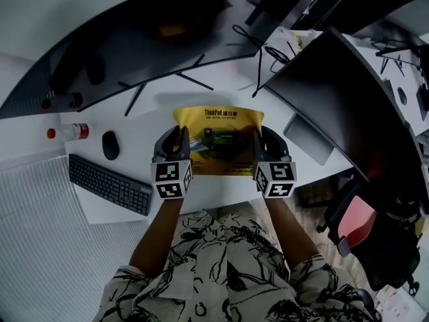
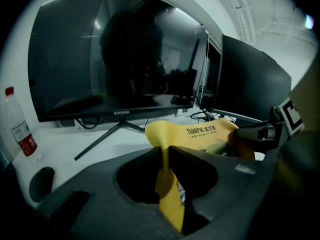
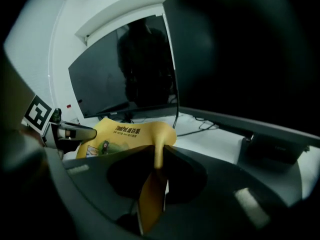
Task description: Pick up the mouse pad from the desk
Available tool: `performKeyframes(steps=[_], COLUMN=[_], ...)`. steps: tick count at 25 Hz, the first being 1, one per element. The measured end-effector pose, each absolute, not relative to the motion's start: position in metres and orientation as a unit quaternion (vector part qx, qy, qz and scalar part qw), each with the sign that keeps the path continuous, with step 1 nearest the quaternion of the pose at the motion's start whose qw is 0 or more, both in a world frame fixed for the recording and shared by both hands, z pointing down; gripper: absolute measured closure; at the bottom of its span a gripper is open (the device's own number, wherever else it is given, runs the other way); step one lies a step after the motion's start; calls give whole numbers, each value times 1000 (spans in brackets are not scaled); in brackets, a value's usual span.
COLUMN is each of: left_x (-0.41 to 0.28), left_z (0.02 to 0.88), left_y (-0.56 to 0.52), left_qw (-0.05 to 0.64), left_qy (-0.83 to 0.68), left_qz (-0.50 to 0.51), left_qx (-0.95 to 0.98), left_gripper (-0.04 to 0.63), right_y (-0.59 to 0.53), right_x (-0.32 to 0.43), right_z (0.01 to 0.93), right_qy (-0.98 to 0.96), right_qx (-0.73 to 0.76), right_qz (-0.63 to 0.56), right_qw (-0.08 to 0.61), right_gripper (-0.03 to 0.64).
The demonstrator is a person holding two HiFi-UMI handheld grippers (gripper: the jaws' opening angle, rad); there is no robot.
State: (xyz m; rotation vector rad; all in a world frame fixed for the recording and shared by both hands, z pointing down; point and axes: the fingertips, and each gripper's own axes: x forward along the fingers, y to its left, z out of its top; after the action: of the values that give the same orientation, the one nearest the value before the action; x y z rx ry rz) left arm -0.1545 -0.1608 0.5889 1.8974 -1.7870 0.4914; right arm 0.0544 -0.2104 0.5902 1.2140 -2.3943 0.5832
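As left gripper (image 1: 179,134) and right gripper (image 1: 258,134) each clamp an edge, mouse pad (image 1: 218,145) (yellow) seems off counter (image 1: 221,192); pickup nearly done.

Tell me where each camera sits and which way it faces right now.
Head view: on the person's head, facing steeply down at the desk; arms, shirt, left gripper and right gripper show.
Left gripper view: on the left gripper, facing along its jaws, shut on the pad, toward the monitor; right gripper's cube at right.
Right gripper view: on the right gripper, same way, jaws shut on the pad; left gripper's cube at left.
Shared: both gripper views show pad and monitor.
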Motion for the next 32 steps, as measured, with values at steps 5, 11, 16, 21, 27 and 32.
performKeyframes(steps=[5, 11, 16, 21, 27, 32], left_x=[-161, -168, -174, -175, -181, -180], left_z=[549, 503, 459, 408, 352, 318], left_y=[-168, -170, -180, -185, -186, -187], left_qw=[203, 164, 131, 90, 47, 13], left_qy=[-663, -671, -674, -676, -678, -675], left_qz=[157, 134, 107, 75, 46, 33], left_qx=[704, 711, 719, 727, 732, 737], left_gripper=[525, 528, 529, 531, 531, 532], right_y=[-220, -224, -233, -239, -240, -243], right_x=[48, 42, 39, 37, 33, 32], right_z=[553, 506, 462, 406, 348, 316], right_qy=[-867, -878, -885, -895, -901, -900], right_qx=[435, 436, 438, 435, 432, 436], right_qz=[175, 145, 116, 75, 37, 16], right_qw=[167, 134, 105, 69, 35, 14], right_gripper=[543, 542, 542, 541, 541, 541])
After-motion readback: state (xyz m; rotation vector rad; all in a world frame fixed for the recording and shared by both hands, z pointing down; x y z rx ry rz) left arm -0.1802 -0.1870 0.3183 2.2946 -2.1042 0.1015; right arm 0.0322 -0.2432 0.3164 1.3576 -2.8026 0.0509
